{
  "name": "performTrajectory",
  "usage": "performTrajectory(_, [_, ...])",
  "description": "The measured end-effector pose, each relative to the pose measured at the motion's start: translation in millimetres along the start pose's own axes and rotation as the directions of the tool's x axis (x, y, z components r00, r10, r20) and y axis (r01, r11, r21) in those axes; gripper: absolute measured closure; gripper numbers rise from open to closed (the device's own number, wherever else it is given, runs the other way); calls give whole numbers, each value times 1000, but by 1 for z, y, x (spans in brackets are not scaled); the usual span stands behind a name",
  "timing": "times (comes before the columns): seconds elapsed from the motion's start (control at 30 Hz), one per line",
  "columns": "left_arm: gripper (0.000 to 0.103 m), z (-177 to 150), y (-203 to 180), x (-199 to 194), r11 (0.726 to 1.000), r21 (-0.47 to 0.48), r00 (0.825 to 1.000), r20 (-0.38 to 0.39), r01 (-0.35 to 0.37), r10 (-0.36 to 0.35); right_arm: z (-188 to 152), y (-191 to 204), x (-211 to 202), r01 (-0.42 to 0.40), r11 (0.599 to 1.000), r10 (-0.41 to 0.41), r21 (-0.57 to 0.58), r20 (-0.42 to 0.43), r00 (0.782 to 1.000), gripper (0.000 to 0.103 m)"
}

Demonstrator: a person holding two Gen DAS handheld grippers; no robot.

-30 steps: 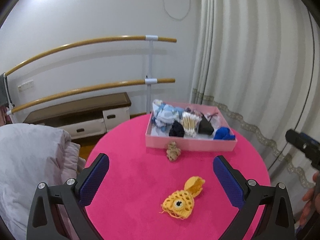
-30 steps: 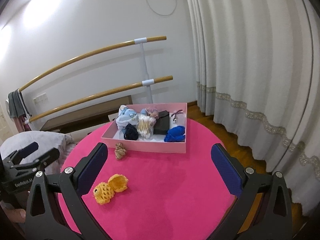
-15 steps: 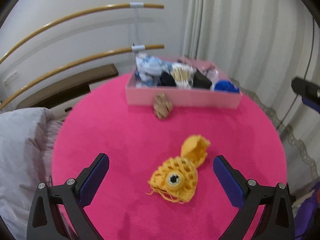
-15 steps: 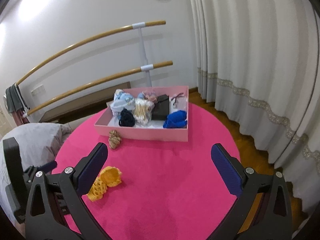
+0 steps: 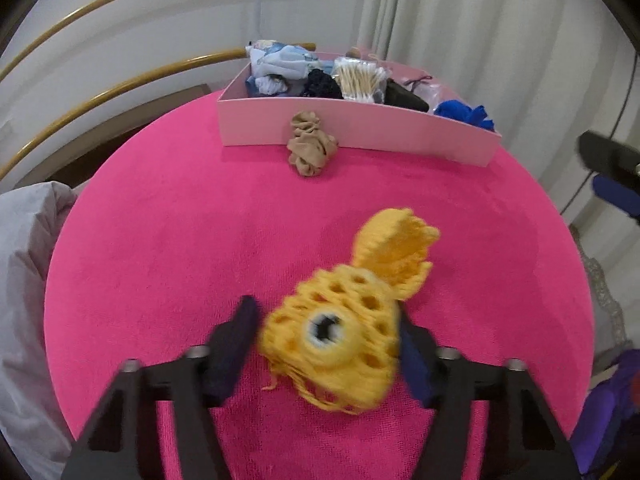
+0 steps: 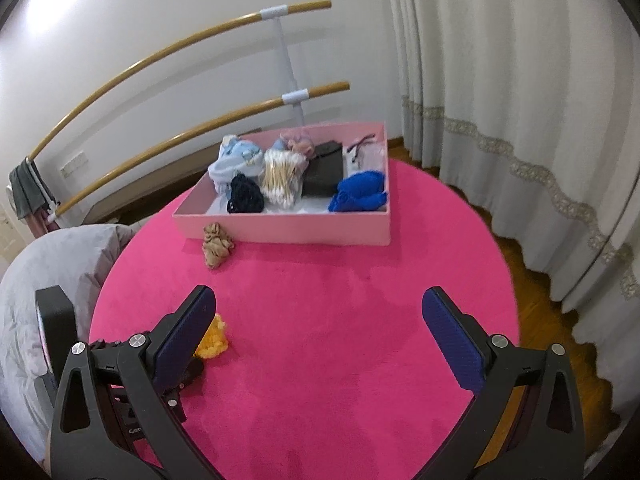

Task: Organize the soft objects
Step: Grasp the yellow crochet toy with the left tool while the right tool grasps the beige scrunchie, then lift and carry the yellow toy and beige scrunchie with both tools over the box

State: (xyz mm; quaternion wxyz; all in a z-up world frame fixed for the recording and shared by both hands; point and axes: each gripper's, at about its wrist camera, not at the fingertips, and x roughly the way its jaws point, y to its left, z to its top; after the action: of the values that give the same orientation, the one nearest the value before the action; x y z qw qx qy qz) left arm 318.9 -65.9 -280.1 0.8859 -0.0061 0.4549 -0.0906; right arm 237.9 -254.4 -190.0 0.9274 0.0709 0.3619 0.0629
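Note:
A yellow crocheted fish (image 5: 332, 332) lies on the round pink table (image 5: 160, 240), near its front edge. My left gripper (image 5: 326, 340) is closing around the fish, and its blurred pads touch both sides of the body. In the right wrist view only the fish's tail (image 6: 214, 340) shows behind my left finger. My right gripper (image 6: 320, 320) hangs open above bare pink cloth with nothing between its fingers. A tan stocking bundle (image 5: 310, 148) (image 6: 216, 244) rests against the front wall of the pink box (image 5: 380, 132) (image 6: 280, 230).
The box holds a blue knit piece (image 6: 360, 192), cotton swabs (image 6: 280, 176), a black pouch (image 6: 322, 170) and light blue cloth (image 6: 234, 160). Grey bedding (image 5: 24, 300) borders the table's left side. Curtains (image 6: 520, 100) hang on the right, and wooden rails (image 6: 180, 60) line the wall.
My left gripper sank toward the fish and its jaws drew in from wide open to both sides of it. My right gripper dropped lower and stayed open.

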Motion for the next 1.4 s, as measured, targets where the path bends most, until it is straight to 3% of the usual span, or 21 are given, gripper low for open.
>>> performTrajectory(0.07, [69,2,6,-1,1000,-14,1000,0,7,-7,0,3,10,-3,1000,3,0,-15,1000,0])
performTrajectory(0.43, [74,23,44,-7,991,-105,993,66,-86,94,13,45,79,-61,998,57,-35,-89,994,2])
performTrajectory(0.67, [74,31,62,-5,982,-143,988,78,-123,136,21,76,119,-98,993,89,-60,-132,987,24])
performTrajectory(0.73, [73,33,67,-4,979,-151,986,78,-135,148,23,84,129,-115,991,105,-63,-144,984,24])
performTrajectory(0.9, [73,35,76,1,977,-158,985,72,-142,155,27,95,152,-139,988,126,-66,-174,977,39])
performTrajectory(1.0, [73,38,78,4,978,-155,985,72,-142,154,26,99,164,-147,987,132,-65,-193,972,50])
performTrajectory(1.07, [73,38,79,5,978,-154,985,70,-143,155,24,102,169,-159,985,141,-73,-205,969,65])
performTrajectory(1.17, [73,38,79,6,978,-154,986,70,-140,153,20,106,173,-171,981,149,-93,-204,968,77])
performTrajectory(1.4, [73,37,75,-2,981,-142,986,83,-129,142,16,93,158,-185,980,168,-77,-183,969,82])
